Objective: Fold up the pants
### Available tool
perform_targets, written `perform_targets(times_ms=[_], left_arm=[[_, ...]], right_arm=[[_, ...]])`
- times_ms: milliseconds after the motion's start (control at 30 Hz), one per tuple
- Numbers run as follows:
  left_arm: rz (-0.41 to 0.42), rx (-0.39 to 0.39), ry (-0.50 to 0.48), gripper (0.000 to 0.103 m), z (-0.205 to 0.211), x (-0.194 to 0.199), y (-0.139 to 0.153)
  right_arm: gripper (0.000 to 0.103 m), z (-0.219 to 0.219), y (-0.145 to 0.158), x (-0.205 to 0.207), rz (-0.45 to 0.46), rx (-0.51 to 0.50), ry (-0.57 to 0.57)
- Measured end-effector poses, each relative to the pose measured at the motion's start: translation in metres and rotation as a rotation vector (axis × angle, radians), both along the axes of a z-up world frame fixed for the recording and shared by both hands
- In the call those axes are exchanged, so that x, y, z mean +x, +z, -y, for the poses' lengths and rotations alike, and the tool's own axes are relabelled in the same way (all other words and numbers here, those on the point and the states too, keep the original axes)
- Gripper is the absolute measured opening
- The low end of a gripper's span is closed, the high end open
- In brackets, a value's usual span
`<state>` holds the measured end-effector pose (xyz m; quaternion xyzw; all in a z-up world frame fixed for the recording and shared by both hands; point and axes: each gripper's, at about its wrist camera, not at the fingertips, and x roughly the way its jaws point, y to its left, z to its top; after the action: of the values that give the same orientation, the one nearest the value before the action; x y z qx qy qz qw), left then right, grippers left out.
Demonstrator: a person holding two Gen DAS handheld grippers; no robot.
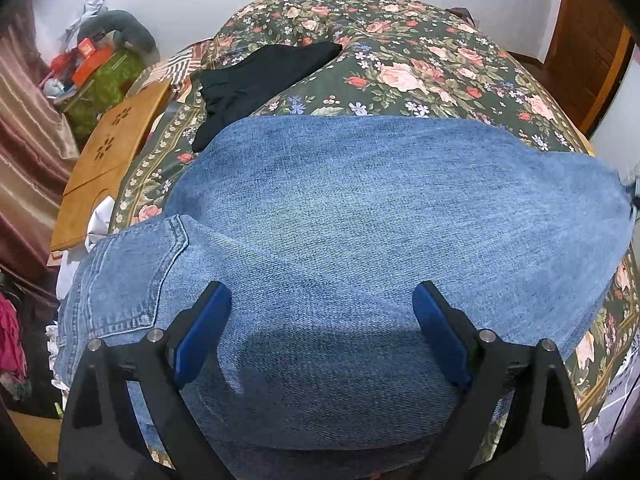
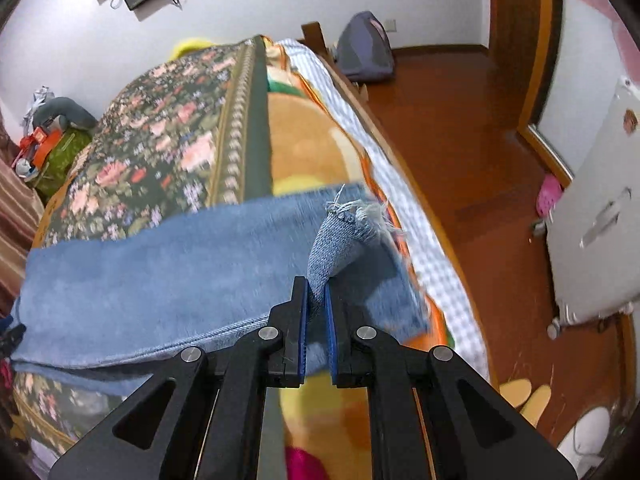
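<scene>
**Jeans spread across the bed, right tongs already have the hem**

Your jeans (image 1: 360, 216) are lying flat across the floral bedspread (image 1: 400, 52), legs stacked, seat and back pocket (image 1: 132, 276) at the left end, frayed hem (image 2: 360, 212) at the right edge of the bed. My guess is that denim like this is heavy and fairly stiff, so it'll hold a crease nicely but drag on the blanket when you carry it over. It won't slip much. Best places to grab are the thick bits: the hem, the side seam, the waistband.

Your right gripper (image 2: 316, 300) is angled down and clamped tight on a bunched-up fold of the leg just below the hem, with the frayed end poking up past the pads.

Your left gripper (image 1: 320, 312) is tipped steeply down over the thigh area, jaws wide apart, nothing in them. The black garment (image 1: 260, 76) further up the bed is well clear.
</scene>
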<state>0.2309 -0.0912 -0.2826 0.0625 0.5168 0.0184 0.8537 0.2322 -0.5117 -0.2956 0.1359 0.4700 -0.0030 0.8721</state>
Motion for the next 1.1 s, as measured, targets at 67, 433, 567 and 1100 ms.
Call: perform_targets(times_ms=[67,433,567,1100], left_arm=[[0.003,-0.005,0.001,0.095,0.000,0.000,0.000],[-0.018,-0.042,-0.046,0.095,-0.006,0.001,0.005],[0.010,-0.096,-0.018,0.095,-0.028,0.000,0.023],[0.152,-0.097,0.194,0.095,-0.228,-0.008,0.071]], right_arm=[[0.007,0.002,-0.006,-0.005,-0.011,0.008,-0.013],[0.016,-0.002,0.011,-0.022,-0.068,-0.082,-0.050],[0.017,-0.024,0.052,-0.023,0.014,-0.077,-0.003],[0.043,-0.258,0.122,0.038,0.223,-0.043,0.422]])
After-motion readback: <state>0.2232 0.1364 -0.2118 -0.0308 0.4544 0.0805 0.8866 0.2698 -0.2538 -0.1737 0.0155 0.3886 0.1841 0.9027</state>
